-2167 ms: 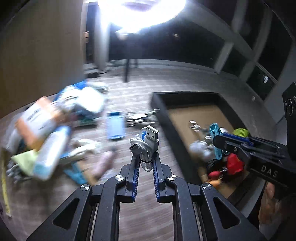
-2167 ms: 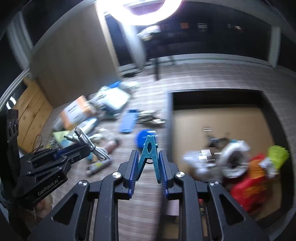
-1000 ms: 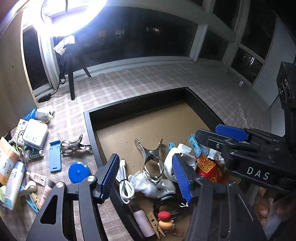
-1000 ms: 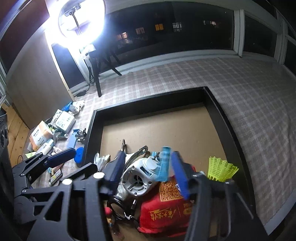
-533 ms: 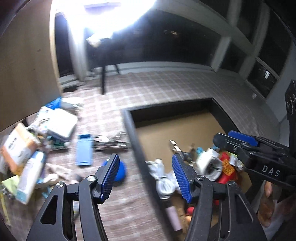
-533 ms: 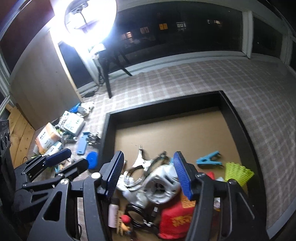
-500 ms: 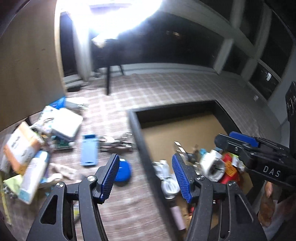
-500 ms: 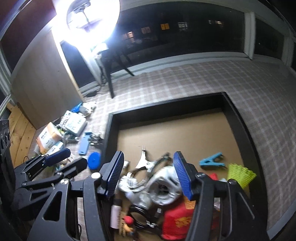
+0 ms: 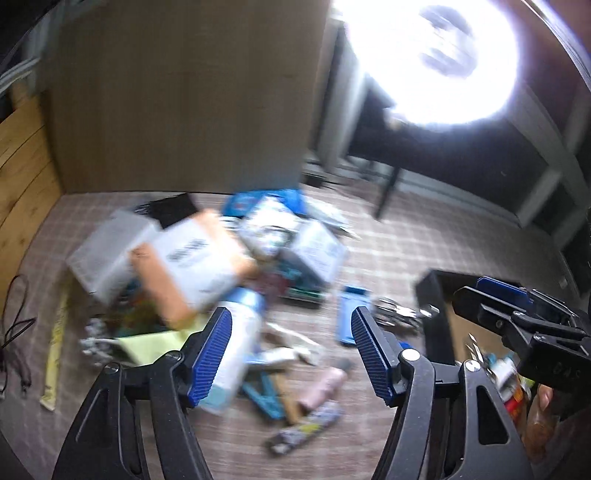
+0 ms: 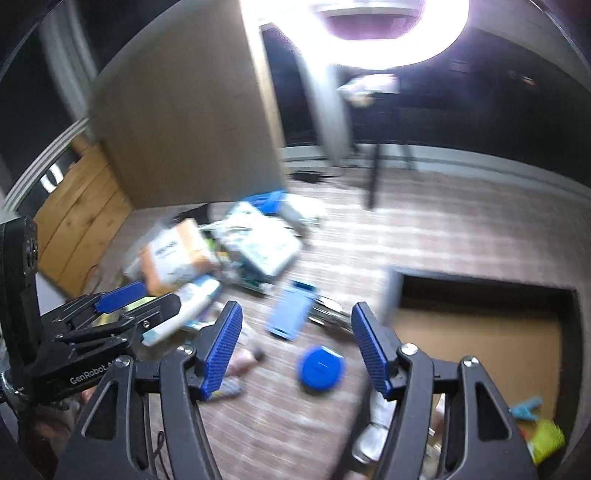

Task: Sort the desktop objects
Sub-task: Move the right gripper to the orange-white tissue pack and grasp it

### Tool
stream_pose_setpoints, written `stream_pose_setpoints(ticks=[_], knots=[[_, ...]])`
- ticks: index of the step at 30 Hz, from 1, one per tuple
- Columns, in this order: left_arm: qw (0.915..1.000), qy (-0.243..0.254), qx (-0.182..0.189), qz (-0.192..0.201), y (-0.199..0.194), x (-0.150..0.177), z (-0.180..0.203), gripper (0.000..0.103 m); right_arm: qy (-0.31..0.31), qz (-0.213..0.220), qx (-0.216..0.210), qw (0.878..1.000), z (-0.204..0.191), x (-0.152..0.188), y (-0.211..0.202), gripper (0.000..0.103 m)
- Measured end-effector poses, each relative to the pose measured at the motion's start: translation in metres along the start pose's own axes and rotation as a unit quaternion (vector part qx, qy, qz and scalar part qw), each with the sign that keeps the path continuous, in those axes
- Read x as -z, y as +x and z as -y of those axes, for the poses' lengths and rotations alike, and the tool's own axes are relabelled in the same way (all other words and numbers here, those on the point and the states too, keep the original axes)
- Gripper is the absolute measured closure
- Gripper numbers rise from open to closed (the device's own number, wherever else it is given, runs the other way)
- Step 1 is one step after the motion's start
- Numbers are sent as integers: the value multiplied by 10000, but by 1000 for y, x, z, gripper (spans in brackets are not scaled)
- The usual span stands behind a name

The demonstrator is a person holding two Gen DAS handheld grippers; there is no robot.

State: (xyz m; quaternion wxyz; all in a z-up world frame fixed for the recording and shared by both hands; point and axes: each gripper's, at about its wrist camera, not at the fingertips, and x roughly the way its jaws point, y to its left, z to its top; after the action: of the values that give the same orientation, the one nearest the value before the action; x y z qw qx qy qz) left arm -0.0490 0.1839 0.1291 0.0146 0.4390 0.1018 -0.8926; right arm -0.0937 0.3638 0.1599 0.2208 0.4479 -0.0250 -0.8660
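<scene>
The left wrist view alone shows a thin black cable (image 9: 14,328) at the left edge on the plaid worktop (image 9: 424,240), a pale yellow strip (image 9: 55,350) beside it, and a pink tube (image 9: 325,384) and patterned tube (image 9: 306,430) low in the middle. The right wrist view alone shows a round blue disc (image 10: 321,367) lying low centre, and far more of the black tray (image 10: 569,332) at right, with a teal clip (image 10: 526,408) and a yellow-green thing (image 10: 546,441) in its lower right corner.

Both views show the blurred pile in the middle left: an orange-and-white box (image 9: 192,269), a white box (image 9: 317,247), a white bottle (image 9: 236,350), a flat blue piece (image 9: 351,314) and a metal clip (image 9: 395,317) beside the tray's near corner. A bright ring lamp (image 10: 388,33) glares at the top.

Readable writing: "GenRobot" on the left tool (image 10: 122,299) as seen at lower left in the right wrist view. Lettering on the right tool (image 9: 495,299), at the right edge of the left wrist view, is too blurred to read.

Both tools tilt down toward the worktop. Each one's blue-padded jaws are spreading wider, released, with nothing between them. Fingers (image 9: 539,417) grip the right tool's handle at lower right of the left wrist view
</scene>
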Motion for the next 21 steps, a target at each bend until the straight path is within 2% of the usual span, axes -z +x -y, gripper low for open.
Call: stream_pose_setpoints(ticks=[5,10,21], knots=[[9985,-481,-260,53,4,-5,-49,38,-516,-233,-416,9975,-43,-30,42,42],[9961,-788,-385,-27,20,-6,-79,37,-1149,-507,-577,9904,-86,-50,87,42],[9952,-912,-303,-211,50,-6,-93,37,-1571,-1045,-872,9782,-118,-69,160,42]])
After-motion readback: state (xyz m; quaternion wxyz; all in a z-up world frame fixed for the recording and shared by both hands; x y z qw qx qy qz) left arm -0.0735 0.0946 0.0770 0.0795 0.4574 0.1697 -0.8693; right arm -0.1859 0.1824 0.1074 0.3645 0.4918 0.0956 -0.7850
